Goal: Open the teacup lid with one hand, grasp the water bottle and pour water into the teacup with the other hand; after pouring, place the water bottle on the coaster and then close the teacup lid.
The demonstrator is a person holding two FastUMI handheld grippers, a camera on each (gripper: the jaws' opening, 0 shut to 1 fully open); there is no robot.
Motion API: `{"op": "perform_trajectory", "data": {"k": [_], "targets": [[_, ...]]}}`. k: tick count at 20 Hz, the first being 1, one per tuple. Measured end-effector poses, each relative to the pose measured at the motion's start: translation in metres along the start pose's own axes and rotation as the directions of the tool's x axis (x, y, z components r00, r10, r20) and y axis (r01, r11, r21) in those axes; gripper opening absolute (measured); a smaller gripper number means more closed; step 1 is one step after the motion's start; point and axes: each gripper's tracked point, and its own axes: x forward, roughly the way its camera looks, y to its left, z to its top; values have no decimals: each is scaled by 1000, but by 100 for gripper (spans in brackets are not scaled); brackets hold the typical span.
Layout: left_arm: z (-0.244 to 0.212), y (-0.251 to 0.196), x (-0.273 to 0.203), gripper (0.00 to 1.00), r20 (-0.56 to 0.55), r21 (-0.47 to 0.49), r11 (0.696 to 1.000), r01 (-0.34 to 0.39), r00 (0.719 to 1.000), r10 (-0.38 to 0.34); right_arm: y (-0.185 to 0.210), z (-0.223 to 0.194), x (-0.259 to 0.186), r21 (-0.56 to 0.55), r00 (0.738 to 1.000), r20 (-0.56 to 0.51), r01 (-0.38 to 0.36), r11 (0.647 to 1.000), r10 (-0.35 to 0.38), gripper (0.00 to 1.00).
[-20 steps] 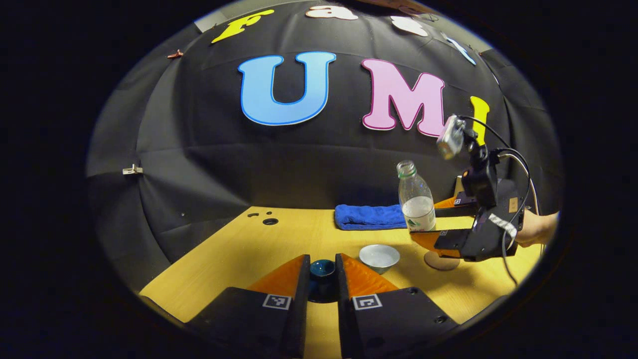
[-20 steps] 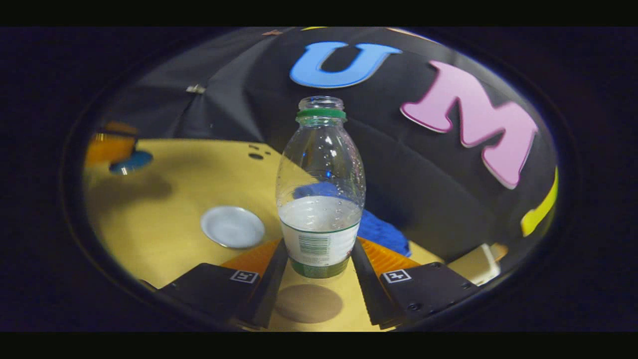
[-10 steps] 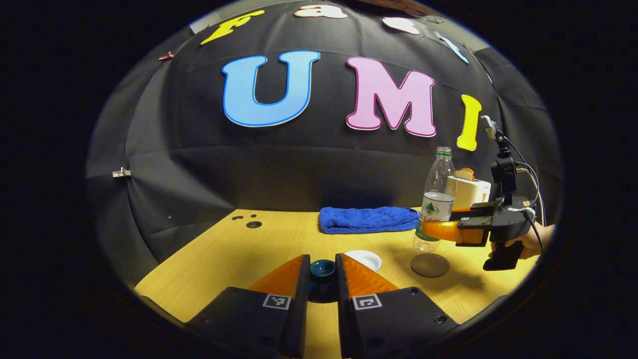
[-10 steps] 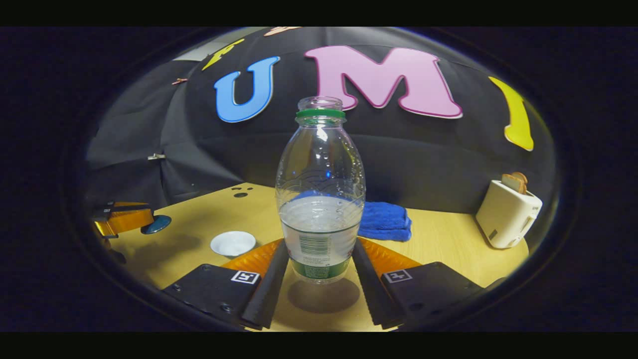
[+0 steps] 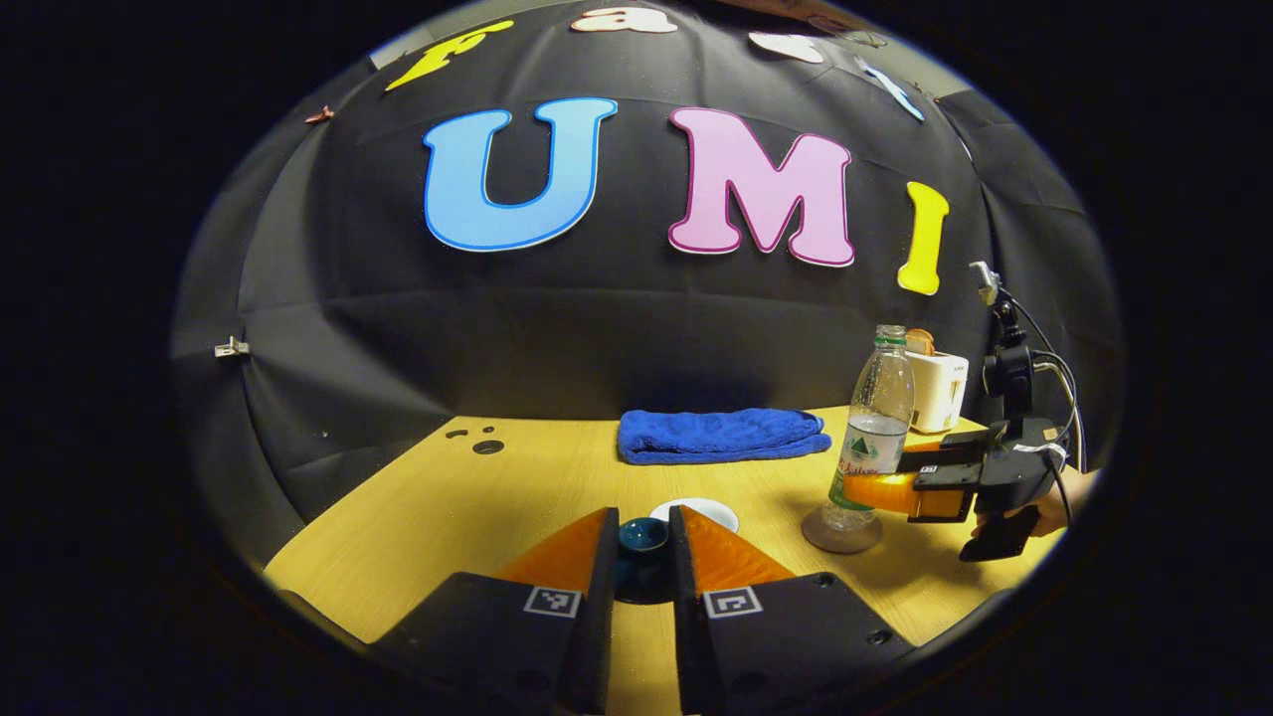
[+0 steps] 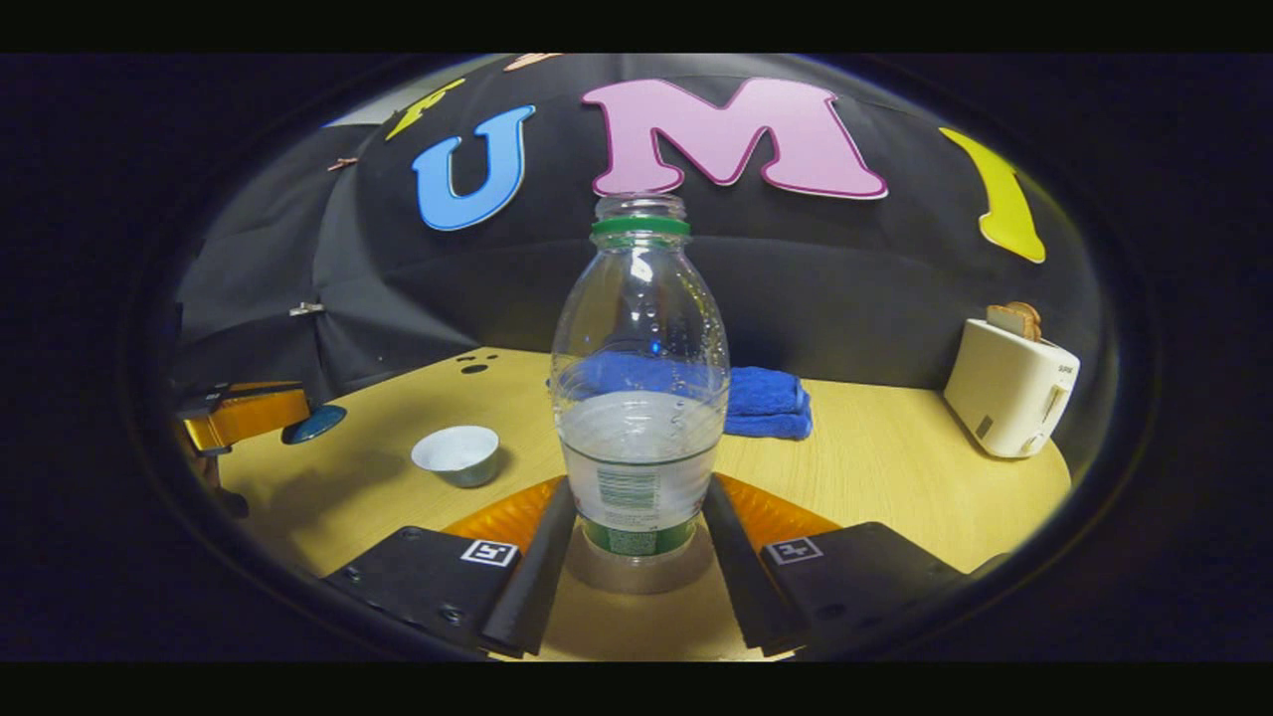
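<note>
My left gripper point(image 5: 642, 542) is shut on the dark blue teacup lid point(image 5: 641, 537), held above the table. Just behind it the white teacup point(image 5: 696, 513) shows, partly hidden by my fingers. The clear, uncapped water bottle point(image 6: 639, 398), about a third full, stands upright with my right gripper point(image 6: 639, 527) shut on its lower body. Its base rests on or just above the round brown coaster point(image 6: 636, 579). In the left gripper view the bottle point(image 5: 873, 438) stands on the coaster point(image 5: 841, 531) with the right gripper point(image 5: 900, 477) around it. In the right gripper view the teacup point(image 6: 455, 452) stands at left, the lid point(image 6: 314, 423) and left gripper point(image 6: 244, 418) beyond.
A folded blue towel point(image 5: 721, 436) lies at the back of the wooden table point(image 5: 477, 507). A white toaster point(image 6: 1009, 398) with toast stands at the back right. Small holes point(image 5: 487, 447) mark the table's back left. A hand point(image 5: 1044, 517) holds the right gripper.
The right gripper has righted the bottle and brought it down onto the coaster, away from the teacup. The left gripper kept hold of the lid and drifted slightly.
</note>
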Motion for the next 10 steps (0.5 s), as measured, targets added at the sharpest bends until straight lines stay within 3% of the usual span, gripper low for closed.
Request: {"op": "perform_trajectory", "data": {"k": [4, 10], "targets": [[-1, 1, -1, 27, -5, -1, 1000, -3, 1000, 3, 2, -9, 2, 3, 1000, -9, 4, 1000, -4, 75], [-4, -5, 2, 34, -8, -5, 1000, 7, 1000, -7, 2, -13, 2, 35, 1000, -11, 0, 999, 0, 78]]}}
